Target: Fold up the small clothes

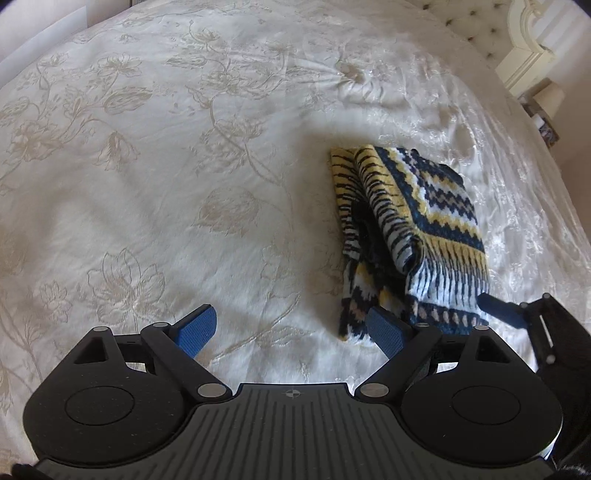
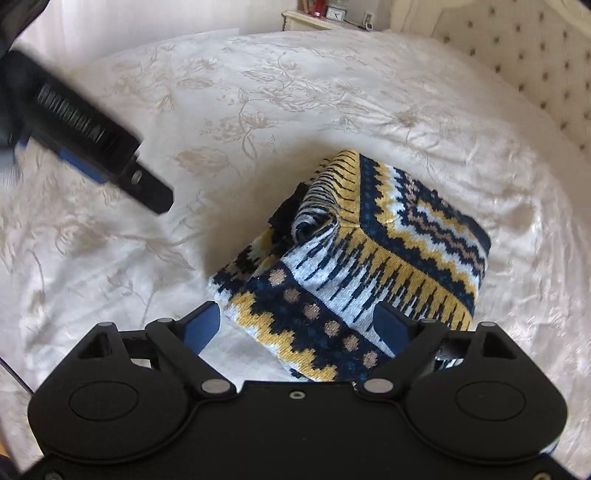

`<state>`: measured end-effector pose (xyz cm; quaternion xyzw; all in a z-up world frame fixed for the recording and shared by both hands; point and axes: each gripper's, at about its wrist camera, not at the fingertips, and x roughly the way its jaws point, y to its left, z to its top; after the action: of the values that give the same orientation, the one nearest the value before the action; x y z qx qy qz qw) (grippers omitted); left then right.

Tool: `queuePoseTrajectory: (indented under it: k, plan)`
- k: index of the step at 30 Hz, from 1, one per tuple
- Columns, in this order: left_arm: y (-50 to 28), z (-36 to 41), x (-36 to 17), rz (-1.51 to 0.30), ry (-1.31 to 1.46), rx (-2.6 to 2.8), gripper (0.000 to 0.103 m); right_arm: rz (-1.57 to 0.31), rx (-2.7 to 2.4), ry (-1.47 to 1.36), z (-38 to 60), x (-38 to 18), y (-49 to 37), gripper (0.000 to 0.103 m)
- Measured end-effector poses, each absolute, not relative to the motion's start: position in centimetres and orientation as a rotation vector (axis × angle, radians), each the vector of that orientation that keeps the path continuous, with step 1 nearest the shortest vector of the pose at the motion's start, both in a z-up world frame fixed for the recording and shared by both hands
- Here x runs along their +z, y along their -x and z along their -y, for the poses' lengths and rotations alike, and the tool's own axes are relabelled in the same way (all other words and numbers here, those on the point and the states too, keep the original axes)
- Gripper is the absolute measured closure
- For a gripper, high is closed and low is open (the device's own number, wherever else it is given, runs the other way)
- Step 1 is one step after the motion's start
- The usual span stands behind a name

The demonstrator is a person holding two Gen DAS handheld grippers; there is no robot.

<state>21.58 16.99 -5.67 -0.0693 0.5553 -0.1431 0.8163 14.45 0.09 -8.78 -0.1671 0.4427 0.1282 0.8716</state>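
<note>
A knitted sweater (image 1: 406, 236) patterned in navy, yellow and white lies folded into a compact bundle on the cream floral bedspread (image 1: 147, 166). My left gripper (image 1: 291, 326) is open over bare bedspread, its right finger at the bundle's lower left corner. A blue finger (image 1: 498, 308) of the other gripper shows at the bundle's lower right edge. In the right wrist view the sweater (image 2: 369, 258) fills the centre. My right gripper (image 2: 295, 321) stands open, and the bundle's near corner lies between its fingers without being pinched. A black finger (image 2: 147, 184) of the left gripper reaches in from the upper left.
A tufted headboard (image 2: 535, 62) runs along the bed's right side. Beyond the bed's far edge stands a bedside table (image 2: 321, 16) with small items on it. A lamp (image 1: 548, 98) sits by the bed in the left wrist view. Bedspread stretches wide to the left of the sweater.
</note>
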Motion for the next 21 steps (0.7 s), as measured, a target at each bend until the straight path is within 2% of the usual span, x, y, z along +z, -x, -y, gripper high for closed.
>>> queuePoseTrajectory:
  k: [2,4,5,7,8,9,12,21]
  plan:
    - [-22.3,-16.7,-5.3,-1.184,0.152,-0.317,0.014,-0.897,0.275,0.457,-1.7,-9.5,-13.9,0.014]
    - [-23.0,-16.4,-5.1,-1.190,0.172,-0.332,0.014,-0.899,0.299,0.510,-2.7,-10.4,-13.9,0.019]
    - [-23.4,-16.2,-5.0,-1.194,0.186,-0.341,0.014,-0.905,0.295,0.537,-3.1,-10.7,-14.0,0.028]
    - [-24.1,-15.8,-4.9,-1.205,0.217,-0.364,0.014,-0.940,0.299,0.565,-3.3,-11.5,-14.7,0.054]
    - [-24.5,-15.5,-4.9,-1.212,0.238,-0.379,0.014,-0.964,0.303,0.526,-2.9,-11.4,-15.2,0.086]
    - [-24.9,-15.2,-4.8,-1.218,0.256,-0.394,0.014,-0.991,0.294,0.441,-2.0,-11.1,-15.8,0.089]
    - [-26.4,-13.6,-5.0,-1.246,0.298,-0.457,0.013,-0.985,0.220,0.233,0.8,-9.5,-16.6,0.090]
    - [-30.7,-8.8,-8.6,-1.343,0.425,-0.536,0.013,-0.906,0.175,0.033,4.6,-6.2,-16.1,0.090]
